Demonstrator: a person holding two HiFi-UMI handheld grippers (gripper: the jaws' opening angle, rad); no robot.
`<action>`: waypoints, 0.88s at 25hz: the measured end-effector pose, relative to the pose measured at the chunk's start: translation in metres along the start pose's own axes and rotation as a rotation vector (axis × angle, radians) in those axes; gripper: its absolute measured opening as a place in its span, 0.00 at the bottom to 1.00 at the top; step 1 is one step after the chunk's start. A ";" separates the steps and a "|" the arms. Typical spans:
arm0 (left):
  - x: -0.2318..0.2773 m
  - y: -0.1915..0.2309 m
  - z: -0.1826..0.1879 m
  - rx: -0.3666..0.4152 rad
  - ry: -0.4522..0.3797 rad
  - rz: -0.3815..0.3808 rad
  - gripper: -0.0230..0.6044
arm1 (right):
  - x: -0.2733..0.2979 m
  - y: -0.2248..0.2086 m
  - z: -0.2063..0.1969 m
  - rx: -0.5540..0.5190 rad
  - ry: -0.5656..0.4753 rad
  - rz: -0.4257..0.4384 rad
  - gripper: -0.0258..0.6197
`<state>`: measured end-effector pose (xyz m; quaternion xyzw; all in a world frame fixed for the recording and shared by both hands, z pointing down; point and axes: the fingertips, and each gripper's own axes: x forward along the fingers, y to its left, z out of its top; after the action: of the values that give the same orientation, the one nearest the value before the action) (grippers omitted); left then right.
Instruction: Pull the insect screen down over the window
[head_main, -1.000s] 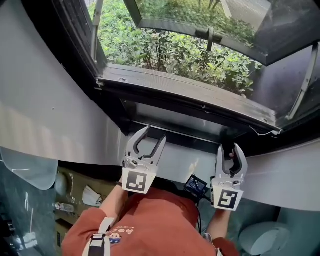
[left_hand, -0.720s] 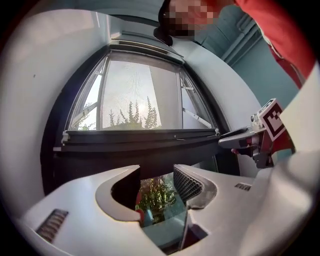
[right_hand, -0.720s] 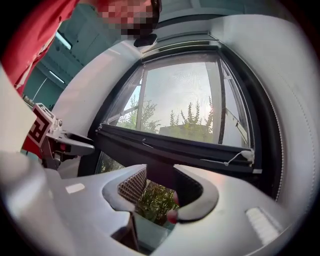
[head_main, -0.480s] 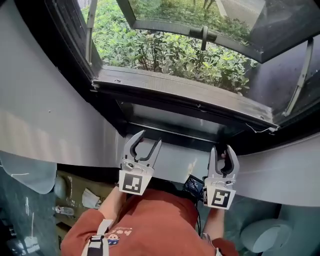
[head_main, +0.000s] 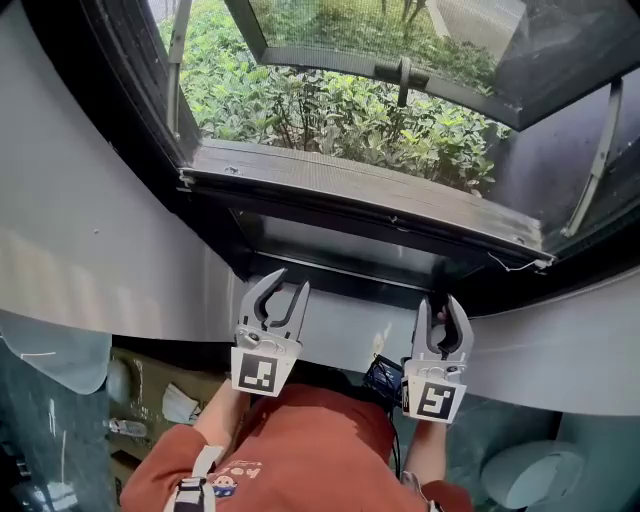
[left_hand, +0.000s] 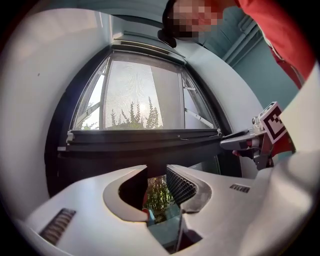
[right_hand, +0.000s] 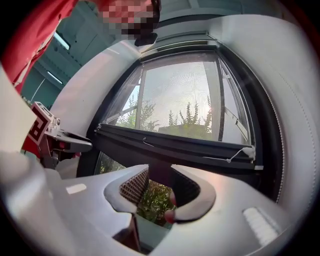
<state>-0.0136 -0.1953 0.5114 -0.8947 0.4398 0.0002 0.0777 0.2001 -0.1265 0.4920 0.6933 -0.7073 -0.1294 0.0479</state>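
The insect screen's dark bottom bar (head_main: 360, 200) runs across the window frame, with a white pull cord (head_main: 505, 263) at its right end. From the gripper views the same bar (left_hand: 145, 136) (right_hand: 175, 146) spans the window low down, with fine mesh above it. My left gripper (head_main: 288, 282) (left_hand: 156, 172) hangs below the bar, not touching it. Its jaws are closing with nothing between them. My right gripper (head_main: 440, 303) (right_hand: 160, 172) is also below the bar, near its right part. It too is closing on nothing.
The outer glass sash (head_main: 420, 40) is swung outward, its handle (head_main: 403, 75) at the middle and a stay arm (head_main: 590, 160) at the right. Green bushes (head_main: 330, 110) lie outside. White walls (head_main: 80, 230) flank the window. A white fixture (head_main: 525, 475) is at lower right.
Both grippers have drawn back down and away from the screen bar. Their jaws have narrowed, the left more than the right. The view has shifted slightly.
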 end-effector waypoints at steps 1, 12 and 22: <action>0.000 0.000 0.000 -0.001 0.000 0.004 0.21 | 0.000 0.000 -0.001 0.000 0.003 -0.001 0.26; -0.002 0.006 -0.002 0.002 0.007 0.047 0.05 | 0.000 -0.009 -0.001 0.001 -0.005 -0.046 0.09; 0.000 0.010 0.001 0.000 -0.009 0.067 0.04 | 0.004 -0.013 -0.002 0.000 -0.011 -0.070 0.05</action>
<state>-0.0219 -0.2010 0.5090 -0.8795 0.4692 0.0070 0.0795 0.2134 -0.1308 0.4897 0.7168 -0.6830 -0.1346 0.0395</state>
